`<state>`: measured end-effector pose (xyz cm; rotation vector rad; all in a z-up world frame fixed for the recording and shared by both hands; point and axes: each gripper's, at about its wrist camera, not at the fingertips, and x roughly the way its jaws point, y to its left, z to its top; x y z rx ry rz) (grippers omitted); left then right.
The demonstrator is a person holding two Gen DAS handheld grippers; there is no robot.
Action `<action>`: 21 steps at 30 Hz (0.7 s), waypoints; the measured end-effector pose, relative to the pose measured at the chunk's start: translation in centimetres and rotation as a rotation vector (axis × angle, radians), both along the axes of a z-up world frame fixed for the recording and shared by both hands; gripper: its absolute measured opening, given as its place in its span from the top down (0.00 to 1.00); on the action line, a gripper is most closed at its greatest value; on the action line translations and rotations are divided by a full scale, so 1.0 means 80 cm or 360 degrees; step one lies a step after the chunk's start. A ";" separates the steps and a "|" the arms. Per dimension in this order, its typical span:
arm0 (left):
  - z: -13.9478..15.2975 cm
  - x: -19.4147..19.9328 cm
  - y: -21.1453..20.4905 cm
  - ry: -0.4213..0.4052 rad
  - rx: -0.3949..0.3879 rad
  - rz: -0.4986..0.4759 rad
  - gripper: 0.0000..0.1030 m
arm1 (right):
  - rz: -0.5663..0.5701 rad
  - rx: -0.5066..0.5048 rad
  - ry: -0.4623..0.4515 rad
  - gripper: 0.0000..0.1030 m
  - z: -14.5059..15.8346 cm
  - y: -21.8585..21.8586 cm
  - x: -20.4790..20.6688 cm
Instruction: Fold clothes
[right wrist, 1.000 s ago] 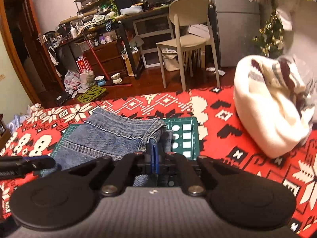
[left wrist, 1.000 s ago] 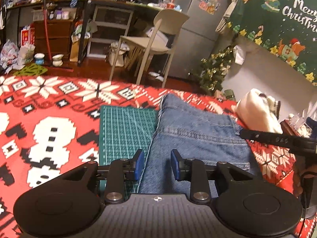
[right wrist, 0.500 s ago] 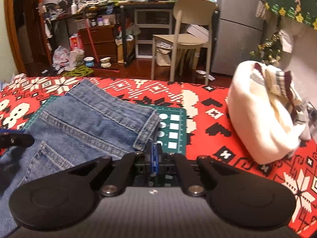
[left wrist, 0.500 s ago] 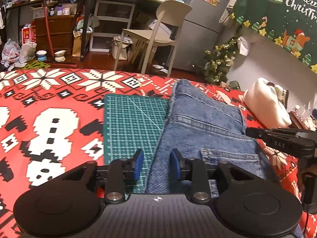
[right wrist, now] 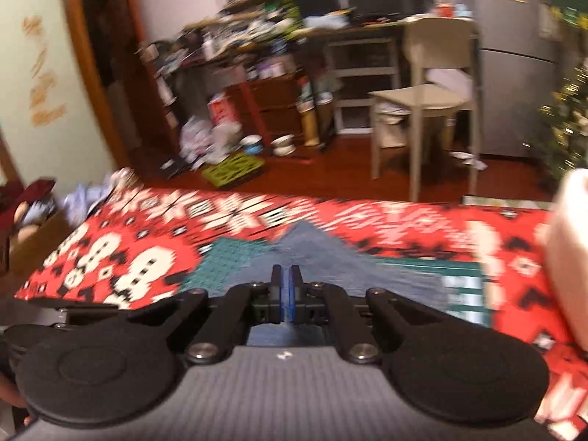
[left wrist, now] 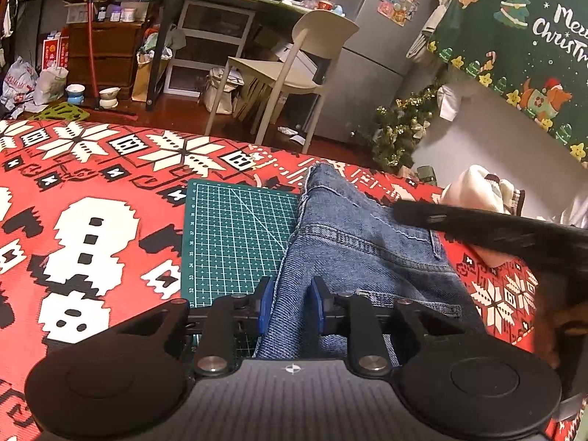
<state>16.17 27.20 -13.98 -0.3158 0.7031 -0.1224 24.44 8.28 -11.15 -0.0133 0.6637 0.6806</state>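
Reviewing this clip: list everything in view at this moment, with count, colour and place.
jeans: one, blue denim, partly on the mat
cutting mat: one, green, on the cloth
tablecloth: one, red with white snowmen
white garment: one, cream, far right
chair: one, beige, on the floor beyond
banner: one, green, right wall
small tree: one, by the fridge
left gripper: closing, denim between its blue pads
right gripper: shut, over the jeans

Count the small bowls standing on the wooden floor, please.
2: a blue bowl and a white bowl, side by side on the floor beside the red broom. Clutter may hide more.
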 end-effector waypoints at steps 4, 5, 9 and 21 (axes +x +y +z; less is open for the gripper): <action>0.001 0.000 -0.003 -0.0003 0.0022 -0.0018 0.79 | -0.0008 -0.0058 0.0077 0.98 -0.024 0.036 0.012; 0.001 0.000 -0.004 -0.0002 0.0025 -0.0022 0.79 | -0.0032 -0.0114 0.0087 0.98 -0.033 0.042 0.017; 0.001 0.000 -0.006 -0.0001 0.0039 -0.0038 0.79 | -0.0094 -0.0205 0.0095 1.00 -0.049 0.040 0.028; 0.003 -0.002 -0.013 -0.0006 0.0086 -0.0082 0.79 | -0.0266 -0.0323 0.0110 1.00 -0.030 -0.055 0.023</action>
